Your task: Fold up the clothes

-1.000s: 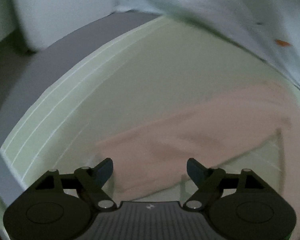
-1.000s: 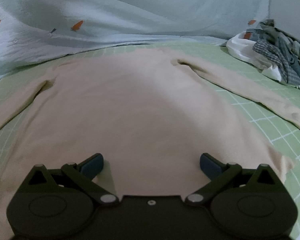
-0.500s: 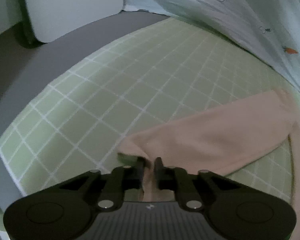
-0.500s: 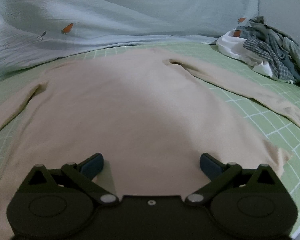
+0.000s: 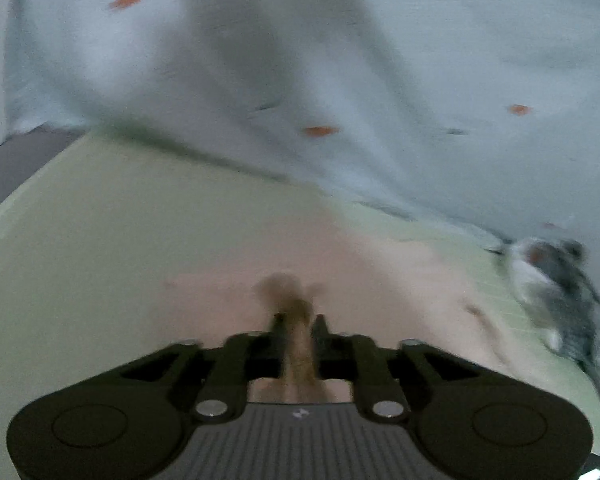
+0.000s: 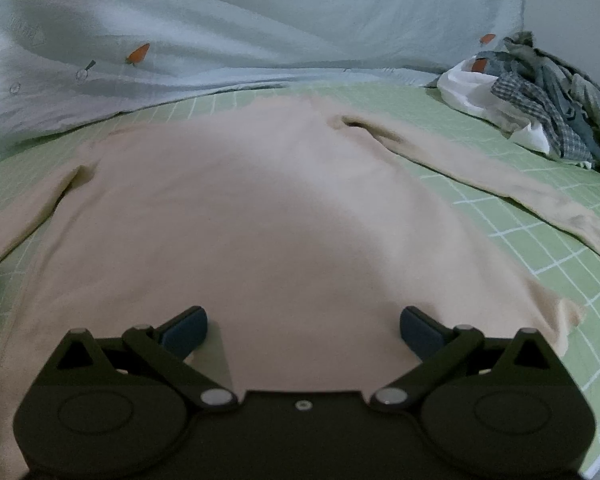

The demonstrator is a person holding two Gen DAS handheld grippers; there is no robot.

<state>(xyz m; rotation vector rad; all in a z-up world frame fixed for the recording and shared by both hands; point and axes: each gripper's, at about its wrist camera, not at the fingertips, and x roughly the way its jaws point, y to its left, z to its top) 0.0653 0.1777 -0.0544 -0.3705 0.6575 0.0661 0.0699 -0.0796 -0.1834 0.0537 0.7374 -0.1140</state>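
Note:
A beige long-sleeved sweater (image 6: 260, 208) lies flat on the green checked bed sheet (image 6: 540, 248), its right sleeve (image 6: 500, 184) stretched out to the right. My right gripper (image 6: 302, 330) hangs open just above the sweater's hem, nothing between its fingers. In the blurred left wrist view my left gripper (image 5: 298, 322) is shut on the cuff of the left sleeve (image 5: 296, 308), which bunches up between the fingers and is lifted over the sweater (image 5: 400, 280).
A pale blue quilt with carrot prints (image 6: 260, 28) is heaped along the far side of the bed. A pile of checked and white clothes (image 6: 540, 112) sits at the far right. The sheet's edge and grey floor (image 5: 4, 168) show at the left.
My left gripper closed on the left sleeve's cuff and has swung right with it, toward the sweater's body. The right gripper has stayed open over the hem, drifting only slightly.

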